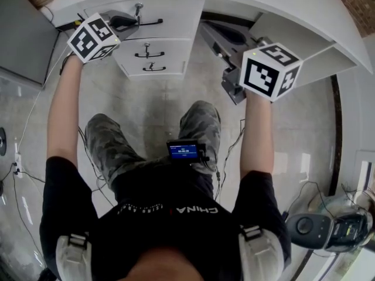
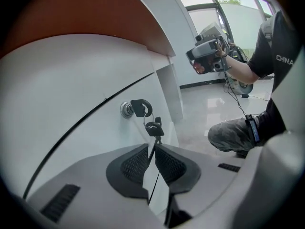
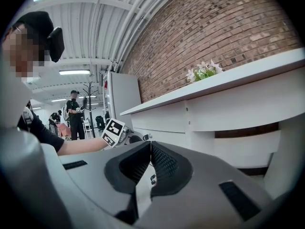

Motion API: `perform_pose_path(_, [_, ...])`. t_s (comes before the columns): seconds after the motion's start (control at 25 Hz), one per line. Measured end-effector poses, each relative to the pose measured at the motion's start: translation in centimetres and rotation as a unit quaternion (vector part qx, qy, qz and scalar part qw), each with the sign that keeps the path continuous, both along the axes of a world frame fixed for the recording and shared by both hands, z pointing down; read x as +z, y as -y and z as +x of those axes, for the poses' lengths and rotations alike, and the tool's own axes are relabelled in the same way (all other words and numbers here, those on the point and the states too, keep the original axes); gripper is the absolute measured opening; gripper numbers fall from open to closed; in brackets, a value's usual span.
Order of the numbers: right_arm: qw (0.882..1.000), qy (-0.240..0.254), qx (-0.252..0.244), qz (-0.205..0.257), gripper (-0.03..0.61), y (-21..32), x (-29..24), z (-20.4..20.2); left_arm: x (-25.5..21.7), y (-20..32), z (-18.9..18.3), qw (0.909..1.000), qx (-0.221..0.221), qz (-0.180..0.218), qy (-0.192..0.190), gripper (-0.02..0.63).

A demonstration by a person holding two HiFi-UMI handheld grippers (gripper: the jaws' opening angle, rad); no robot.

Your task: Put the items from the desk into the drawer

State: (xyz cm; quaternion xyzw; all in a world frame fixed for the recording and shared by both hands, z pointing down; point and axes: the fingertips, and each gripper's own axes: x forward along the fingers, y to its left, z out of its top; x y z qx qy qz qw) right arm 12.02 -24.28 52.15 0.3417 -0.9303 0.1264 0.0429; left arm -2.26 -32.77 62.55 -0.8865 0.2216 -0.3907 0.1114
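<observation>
Nearest the head camera, the person's lap carries a small device [image 1: 183, 151] with a lit blue screen, with knees in camouflage trousers on either side. Beyond them, above the pale floor [image 1: 158, 104], both arms reach forward.

Right gripper [image 3: 149, 145]: jaws pressed together with nothing between them, held roughly level and aimed along the white desk [image 3: 248, 104].

Left gripper [image 2: 153, 148]: tilted downward, jaws set together so that the tips meet. A thin dark line shows in the slit below the tips, and what it is cannot be told.

Just past those tips a second key [image 2: 155, 128] dangles on a ring from the key [image 2: 140, 107] seated in the lock [image 2: 126, 109] of the top drawer [image 1: 173, 10]. That drawer is the uppermost of three in the desk's pedestal, on the person's left. Its front is closed and carries a dark bar handle [image 1: 147, 23].

Farther off, flowers [image 3: 205, 71] stand on the desk top against the brick wall [image 3: 214, 27].
</observation>
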Motion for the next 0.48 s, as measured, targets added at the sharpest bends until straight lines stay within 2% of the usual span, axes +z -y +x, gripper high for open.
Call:
perform_pose_path(0.32, [1.000, 0.000, 0.007, 0.002, 0.017, -0.3, 0.7, 0.0, 0.5, 0.7, -0.5, 0.9999, -0.002, 0.013, 0.003, 0.047])
perform_pose_path(0.48, [1.000, -0.002, 0.004, -0.001, 0.017, -0.8, 1.2, 0.1, 0.6, 0.5, 0.0, 0.9966, -0.004, 0.079, 0.021, 0.052])
